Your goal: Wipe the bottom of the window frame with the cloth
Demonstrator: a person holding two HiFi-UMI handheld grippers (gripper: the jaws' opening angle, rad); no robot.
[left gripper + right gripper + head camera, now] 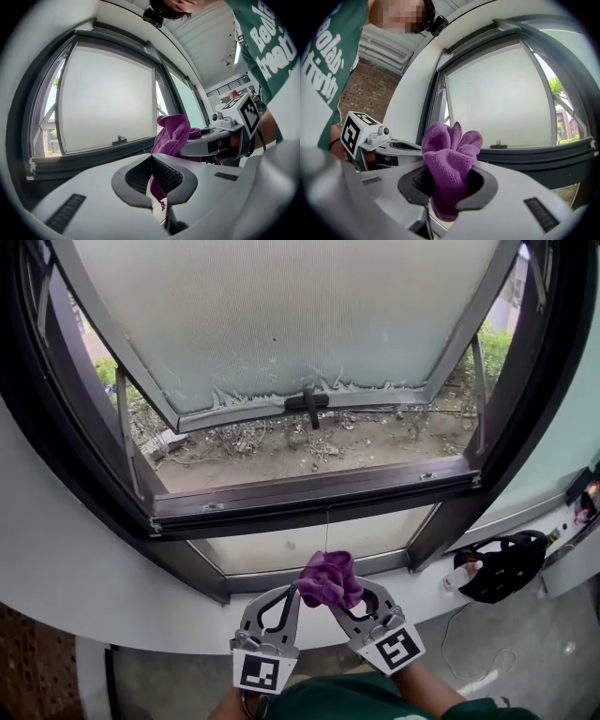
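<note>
Left gripper [294, 592] and right gripper [336, 604] fingers clamp the cloth [328, 577]; window frame [309, 499] above (white sill [66, 563]).

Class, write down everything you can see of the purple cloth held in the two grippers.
The purple cloth looks like soft, nubbly microfibre, crumpled into a bunch with folds standing up like petals. The right gripper is shut on its thick middle; the left gripper pinches a thin edge. It hangs in the air before the lower pane, below the window frame, not touching it.
</note>
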